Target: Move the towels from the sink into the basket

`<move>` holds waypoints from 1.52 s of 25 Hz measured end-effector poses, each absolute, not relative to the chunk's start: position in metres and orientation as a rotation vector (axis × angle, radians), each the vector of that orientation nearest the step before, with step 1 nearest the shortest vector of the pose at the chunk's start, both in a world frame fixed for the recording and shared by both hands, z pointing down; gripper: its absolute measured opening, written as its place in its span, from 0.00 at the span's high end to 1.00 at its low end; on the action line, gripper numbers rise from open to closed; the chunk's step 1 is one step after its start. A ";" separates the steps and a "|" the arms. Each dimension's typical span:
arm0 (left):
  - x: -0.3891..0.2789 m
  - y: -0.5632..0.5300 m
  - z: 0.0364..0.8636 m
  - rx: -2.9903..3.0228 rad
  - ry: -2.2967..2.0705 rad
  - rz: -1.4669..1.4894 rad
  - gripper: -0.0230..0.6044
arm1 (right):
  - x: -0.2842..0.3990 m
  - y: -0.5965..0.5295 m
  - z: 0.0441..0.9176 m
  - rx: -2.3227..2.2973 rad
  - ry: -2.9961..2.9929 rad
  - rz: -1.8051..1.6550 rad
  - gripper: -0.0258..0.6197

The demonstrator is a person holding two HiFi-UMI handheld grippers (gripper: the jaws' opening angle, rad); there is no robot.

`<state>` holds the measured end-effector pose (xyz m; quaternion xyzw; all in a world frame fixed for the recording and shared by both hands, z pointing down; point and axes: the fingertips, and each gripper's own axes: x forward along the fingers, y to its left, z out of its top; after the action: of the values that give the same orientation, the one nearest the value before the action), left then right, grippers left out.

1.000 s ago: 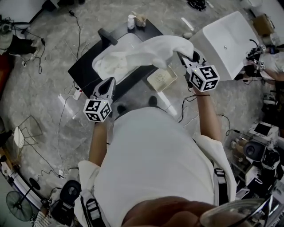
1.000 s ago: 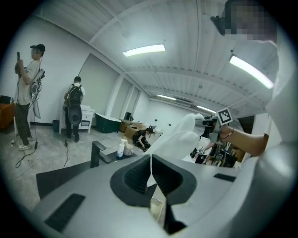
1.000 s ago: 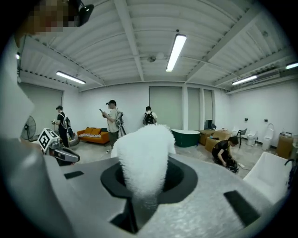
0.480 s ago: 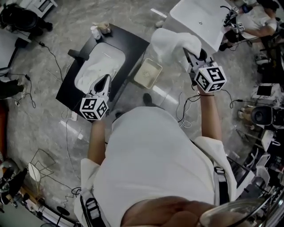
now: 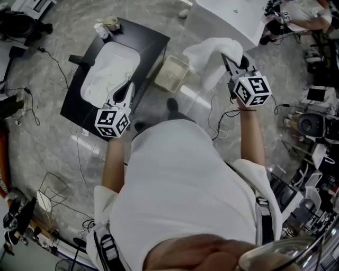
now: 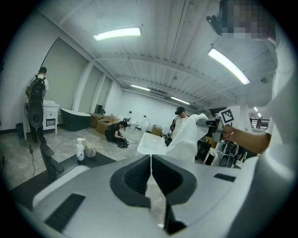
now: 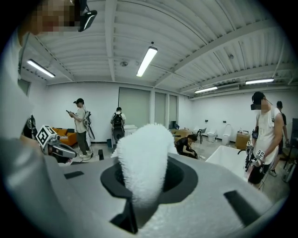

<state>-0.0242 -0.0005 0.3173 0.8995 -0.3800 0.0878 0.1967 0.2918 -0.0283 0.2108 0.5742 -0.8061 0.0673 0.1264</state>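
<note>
White towels [image 5: 106,74] lie in the white sink [image 5: 136,55], set in a black counter at the upper left of the head view. My left gripper [image 5: 125,93] hangs over the sink's near edge, shut and empty; its jaws [image 6: 151,160] meet in the left gripper view. My right gripper [image 5: 233,59] is shut on a white towel [image 5: 210,57], held up in the air to the right of the beige basket [image 5: 170,74] on the floor. The fluffy towel [image 7: 142,158] fills the jaws in the right gripper view. From the left gripper view the towel [image 6: 188,139] hangs down.
A spray bottle and a cup [image 5: 105,25] stand on the counter's far corner, and a black faucet [image 5: 79,60] sits at its left. A white bathtub [image 5: 233,16] lies beyond the basket. Cables run over the floor [image 5: 79,153]. People and equipment [image 5: 312,127] are at the right.
The right gripper has carried the towel from above the sink to the right, past the basket. The left gripper has stayed over the sink, shut.
</note>
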 end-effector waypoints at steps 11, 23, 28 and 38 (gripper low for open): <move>-0.011 -0.006 0.381 2.417 -1.038 0.348 0.95 | 0.259 -0.063 0.363 1.463 -2.284 0.490 0.82; 0.008 -0.036 0.506 2.347 -1.049 0.446 0.95 | 0.237 -0.127 0.612 1.227 -2.116 0.665 0.82; 0.024 -0.036 0.580 2.300 -1.000 0.504 0.95 | 0.244 -0.145 0.723 1.189 -2.018 0.732 0.81; 0.067 -0.018 0.712 2.192 -0.920 0.547 0.95 | 0.239 -0.163 0.931 1.138 -1.914 0.834 0.81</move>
<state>0.0674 -0.0182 0.7123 0.8437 -0.3540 0.2106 0.3442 0.2386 -0.1628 0.9312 0.4440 -0.7471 0.3255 0.3726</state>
